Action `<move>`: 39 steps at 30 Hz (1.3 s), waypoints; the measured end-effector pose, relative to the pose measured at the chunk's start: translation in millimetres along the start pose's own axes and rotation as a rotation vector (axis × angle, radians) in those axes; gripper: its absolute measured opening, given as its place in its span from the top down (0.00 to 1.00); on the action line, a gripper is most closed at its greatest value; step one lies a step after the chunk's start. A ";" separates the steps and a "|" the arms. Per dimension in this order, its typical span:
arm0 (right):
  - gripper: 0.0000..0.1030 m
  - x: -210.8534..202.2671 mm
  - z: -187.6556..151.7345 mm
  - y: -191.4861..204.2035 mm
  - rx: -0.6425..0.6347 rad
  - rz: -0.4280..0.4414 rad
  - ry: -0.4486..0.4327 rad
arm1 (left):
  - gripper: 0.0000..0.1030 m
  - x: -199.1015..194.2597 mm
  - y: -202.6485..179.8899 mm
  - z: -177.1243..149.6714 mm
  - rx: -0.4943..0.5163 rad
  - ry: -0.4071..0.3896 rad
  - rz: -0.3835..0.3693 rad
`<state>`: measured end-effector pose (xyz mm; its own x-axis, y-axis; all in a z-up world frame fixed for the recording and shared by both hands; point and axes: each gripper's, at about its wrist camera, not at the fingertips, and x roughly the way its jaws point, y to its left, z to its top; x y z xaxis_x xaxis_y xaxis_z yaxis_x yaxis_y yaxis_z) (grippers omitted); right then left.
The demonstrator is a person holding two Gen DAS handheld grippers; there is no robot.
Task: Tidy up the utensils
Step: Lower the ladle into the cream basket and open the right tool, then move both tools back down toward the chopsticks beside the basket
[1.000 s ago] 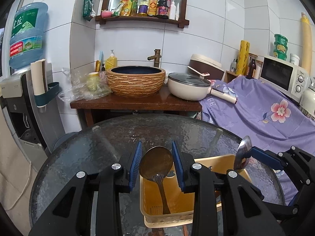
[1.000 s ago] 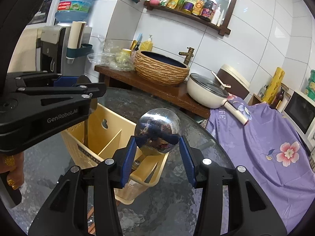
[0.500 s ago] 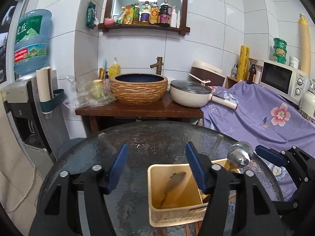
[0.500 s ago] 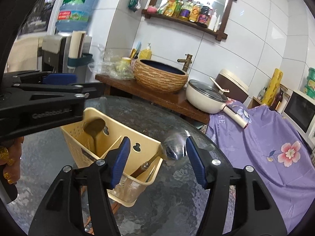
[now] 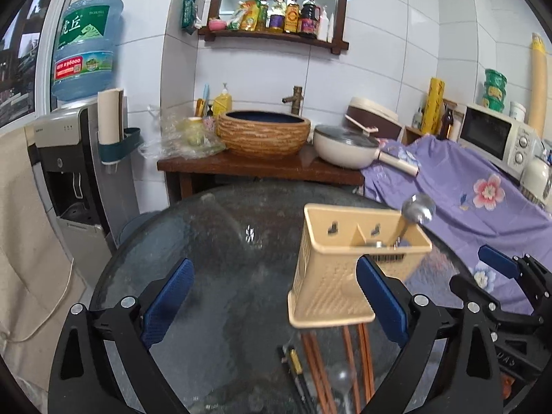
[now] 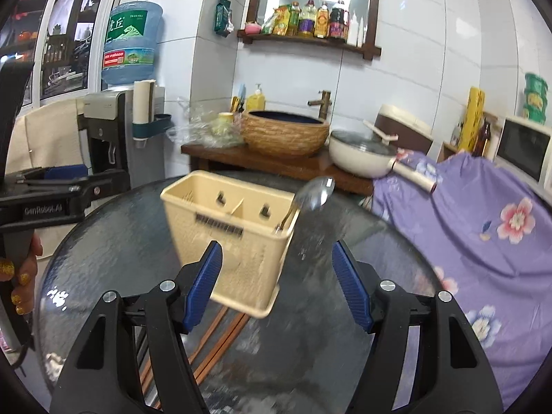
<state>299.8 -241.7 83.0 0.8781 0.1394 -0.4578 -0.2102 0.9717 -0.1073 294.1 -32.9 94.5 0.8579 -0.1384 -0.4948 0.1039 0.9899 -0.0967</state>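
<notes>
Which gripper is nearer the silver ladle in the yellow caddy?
Right. The right gripper, jaws opening and empty, sits just in front of the silver ladle. The left gripper, also opening and empty, is off to the yellow caddy's far side.

Left hand-held gripper (image 5: 272,296) and right hand-held gripper (image 6: 277,284) both empty, jaws opening

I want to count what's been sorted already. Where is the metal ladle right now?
The metal ladle stands in the right-hand compartment of the yellow caddy on the glass table, bowl up, leaning over its right rim.
</notes>
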 end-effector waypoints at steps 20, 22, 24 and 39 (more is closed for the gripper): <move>0.37 56.4 -100.2 10.1 0.138 0.072 0.337 | 0.46 45.9 9.2 -111.0 0.019 0.343 -0.014; 0.37 62.9 -102.9 11.5 0.149 0.076 0.359 | 0.46 48.5 8.6 -112.6 0.021 0.348 -0.014; 0.37 68.3 -104.5 12.7 0.154 0.079 0.374 | 0.46 50.3 8.0 -113.7 0.021 0.354 -0.016; 0.37 89.7 -104.9 37.2 0.058 0.013 0.411 | 0.47 62.7 -3.6 -121.5 0.042 0.382 -0.024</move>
<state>325.6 -213.1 -54.6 0.6287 0.0753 -0.7740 -0.1851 0.9812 -0.0549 286.3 -49.0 -41.0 0.6067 -0.1557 -0.7795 0.1490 0.9855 -0.0809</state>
